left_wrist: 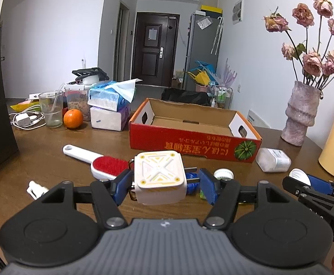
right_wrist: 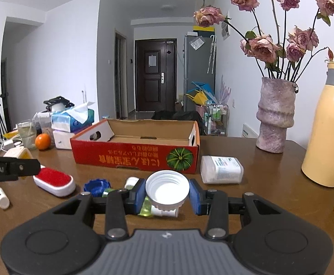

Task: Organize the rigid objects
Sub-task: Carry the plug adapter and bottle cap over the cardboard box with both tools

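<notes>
We are at a brown wooden table [left_wrist: 52, 155] in a white-walled room, a dark door at the far end of the hall. The landmark is the open red cardboard box [left_wrist: 189, 145], printed with yellow characters and a green pumpkin, its inside bare brown card.

Just in front of the box, our left gripper [left_wrist: 164, 183] is clamped on a cube [left_wrist: 160, 178]: a chunky, rounded white block with pale yellow line patterns, an X on its top face and small yellow dots at the corners. It hangs above the table between the blue pads.

Our right gripper [right_wrist: 168, 194] is closed on a cap [right_wrist: 167, 189], also just in front of the box: a round white threaded cap, open side towards us, ribbed rim at the bottom.

Left of the box's near corner lies a brush [left_wrist: 98, 160] with a red pad and white handle. At the box's right end lies a white bottle [right_wrist: 222, 169] on its side. Further right of the box stand a pink vase [right_wrist: 274, 114] of dried roses and a cream flask [right_wrist: 327, 126]. Left of the box sit tissue packs [left_wrist: 109, 105] and an orange [left_wrist: 73, 119].
</notes>
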Tool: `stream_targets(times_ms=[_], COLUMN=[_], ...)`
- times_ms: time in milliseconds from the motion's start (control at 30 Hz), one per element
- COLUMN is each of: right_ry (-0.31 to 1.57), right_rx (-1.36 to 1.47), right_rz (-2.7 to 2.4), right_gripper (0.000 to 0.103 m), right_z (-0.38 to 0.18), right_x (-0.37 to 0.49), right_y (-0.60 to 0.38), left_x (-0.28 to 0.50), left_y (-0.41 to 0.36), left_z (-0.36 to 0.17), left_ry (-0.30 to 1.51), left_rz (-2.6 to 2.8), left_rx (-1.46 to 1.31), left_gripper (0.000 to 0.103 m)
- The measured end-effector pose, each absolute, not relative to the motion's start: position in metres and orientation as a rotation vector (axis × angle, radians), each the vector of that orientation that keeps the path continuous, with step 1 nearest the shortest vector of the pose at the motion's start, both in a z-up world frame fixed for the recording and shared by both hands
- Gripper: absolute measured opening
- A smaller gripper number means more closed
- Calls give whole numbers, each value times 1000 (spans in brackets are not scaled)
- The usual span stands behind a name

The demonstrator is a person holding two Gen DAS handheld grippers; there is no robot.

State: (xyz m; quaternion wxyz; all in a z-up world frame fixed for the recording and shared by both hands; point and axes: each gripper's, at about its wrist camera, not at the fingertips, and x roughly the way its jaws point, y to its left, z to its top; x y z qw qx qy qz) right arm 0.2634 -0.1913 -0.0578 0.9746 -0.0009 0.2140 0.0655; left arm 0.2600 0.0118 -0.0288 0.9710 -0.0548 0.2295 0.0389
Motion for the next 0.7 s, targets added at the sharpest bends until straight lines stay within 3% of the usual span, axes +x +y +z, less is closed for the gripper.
stream_targets(times_ms=[700], right_ry=[410], right_rx=[46], right_rz=[119], right_gripper=[39], right_z=[-48], right_x=[339], right_y=[-179], left_x=[340], left_y=[20], left_z=[-13], left_ry=[434], left_rz=[112], left_rx=[-169], left_gripper=[65])
